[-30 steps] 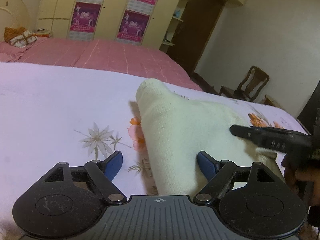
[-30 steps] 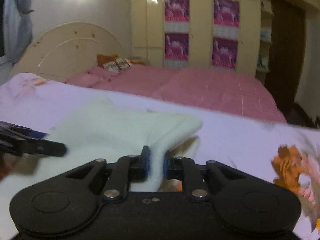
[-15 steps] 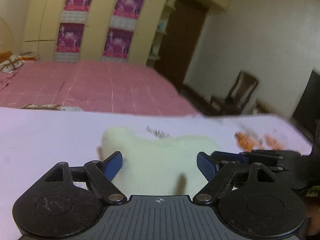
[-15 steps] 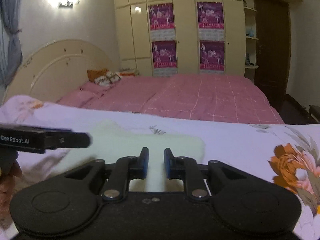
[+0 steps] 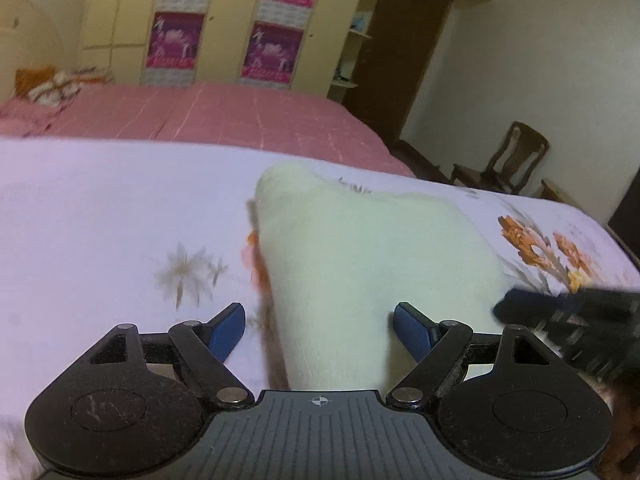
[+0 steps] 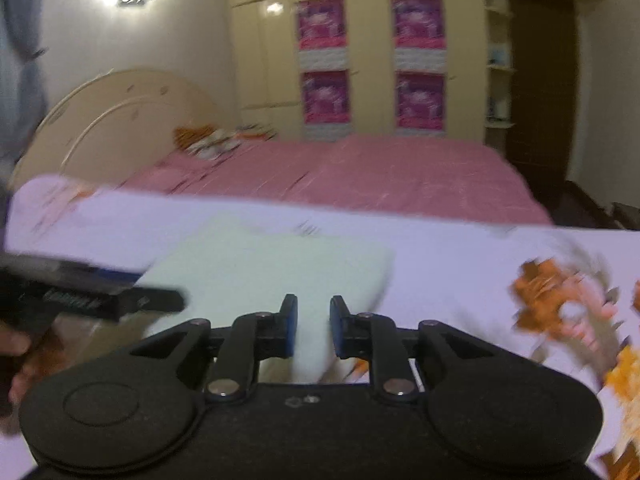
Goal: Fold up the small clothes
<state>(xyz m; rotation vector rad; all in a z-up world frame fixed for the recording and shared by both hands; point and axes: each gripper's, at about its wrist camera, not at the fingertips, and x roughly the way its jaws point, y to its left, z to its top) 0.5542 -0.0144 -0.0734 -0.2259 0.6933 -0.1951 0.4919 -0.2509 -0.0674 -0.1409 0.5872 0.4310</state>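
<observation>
A cream knitted garment [image 5: 360,260] lies folded on the lilac floral sheet [image 5: 100,220]. My left gripper [image 5: 320,328] hangs open over the garment's near left part, its blue pads wide apart and pressing on nothing. My right gripper [image 6: 312,320] has its pads close together, with the cream garment [image 6: 272,268] filling the narrow gap between them at its near right edge. A finger [image 5: 520,306] of the right gripper shows at the right of the left wrist view. In the blurred right wrist view, a finger [image 6: 152,300] of the left gripper reaches in from the left.
A pink bed [image 5: 220,116] lies behind the sheet, with a cream headboard [image 6: 120,120] and a wardrobe with pink posters [image 5: 232,20]. A wooden chair [image 5: 516,160] stands at the right wall. A hand [image 6: 16,344] holds the left gripper.
The cloth peak raised in the right gripper a second ago has come down and the garment lies flatter. Both views dipped and swung, then drew back. Neither gripper's jaws changed width.
</observation>
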